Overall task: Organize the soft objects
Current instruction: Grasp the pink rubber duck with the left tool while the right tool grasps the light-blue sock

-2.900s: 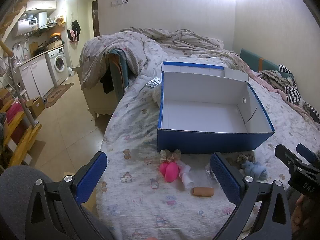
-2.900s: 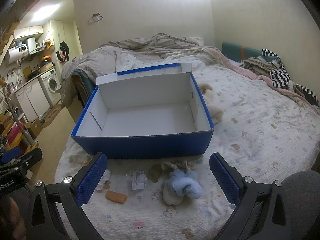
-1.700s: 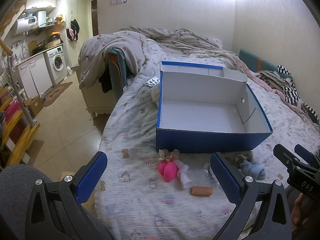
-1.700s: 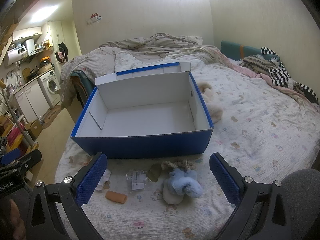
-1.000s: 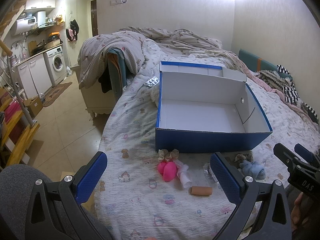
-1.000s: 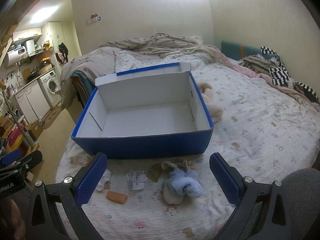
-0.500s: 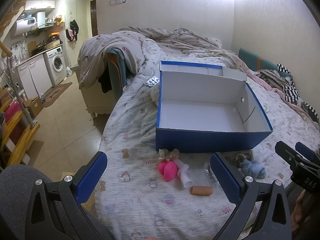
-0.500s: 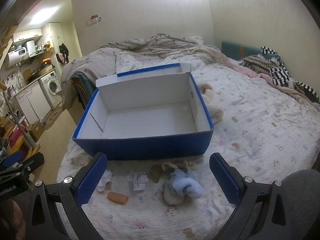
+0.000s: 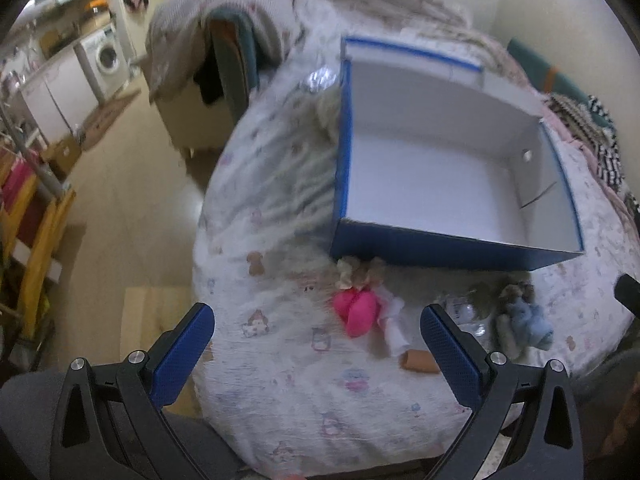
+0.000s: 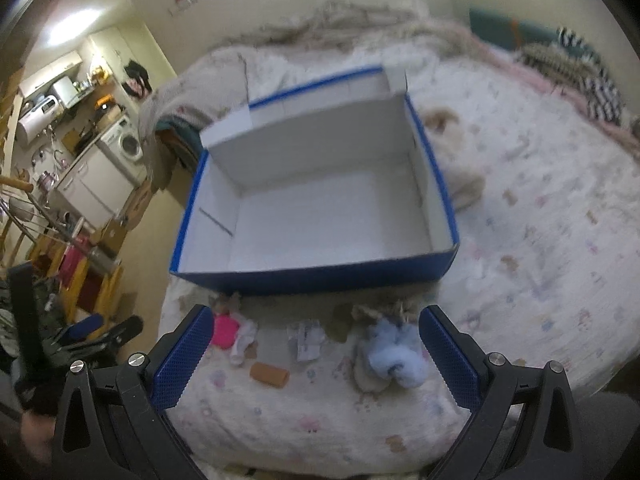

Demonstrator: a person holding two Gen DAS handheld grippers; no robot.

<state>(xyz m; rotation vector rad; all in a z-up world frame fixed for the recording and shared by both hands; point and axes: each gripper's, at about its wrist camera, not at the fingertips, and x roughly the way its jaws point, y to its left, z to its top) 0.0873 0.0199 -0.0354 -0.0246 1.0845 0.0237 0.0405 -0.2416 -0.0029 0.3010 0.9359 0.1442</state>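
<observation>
Both sets of fingers spread wide, nothing held: left gripper, right gripper. Soft items lay on the bed in front of the empty blue box. Blue plush looked light and squashy (best pinched across the bulk); same for pink toy. Frames were motion-blurred; white bits unidentifiable, tan roll partly behind a finger.

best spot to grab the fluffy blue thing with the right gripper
Pinch the blue plush across its rounded middle, coming straight down with the open right gripper. It lies flat on the bedsheet, bare bed on its right; crumpled wrapper lies left.
</observation>
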